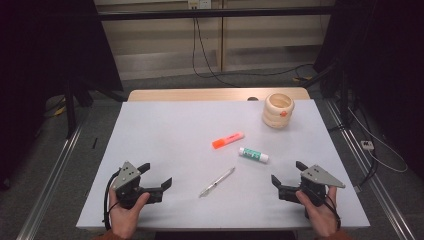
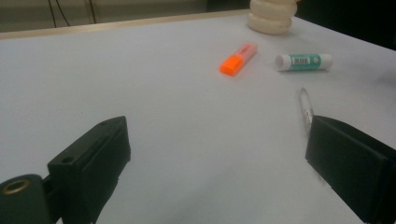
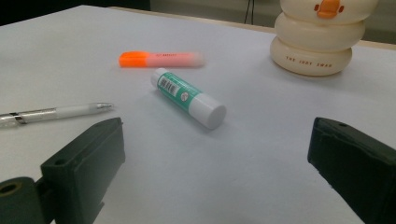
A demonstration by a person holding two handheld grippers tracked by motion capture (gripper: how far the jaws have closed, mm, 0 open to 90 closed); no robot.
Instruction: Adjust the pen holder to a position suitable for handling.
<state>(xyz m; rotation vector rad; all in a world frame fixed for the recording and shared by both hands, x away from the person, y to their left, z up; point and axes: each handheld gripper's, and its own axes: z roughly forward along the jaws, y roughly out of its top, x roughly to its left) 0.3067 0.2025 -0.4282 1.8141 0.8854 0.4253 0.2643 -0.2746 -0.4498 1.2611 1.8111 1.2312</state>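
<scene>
Both grippers – left gripper (image 1: 157,176) and right gripper (image 1: 287,173) – are spread and empty; approach the clear plastic pen (image 1: 217,182) low, across its barrel.

On the white table (image 1: 165,135), the clear plastic pen (image 1: 217,182) lies nearest. The orange highlighter (image 1: 228,140) and the green-and-white glue stick (image 1: 253,155) lie farther, side by side. The cream ringed cup (image 1: 278,110) stands far right.
</scene>
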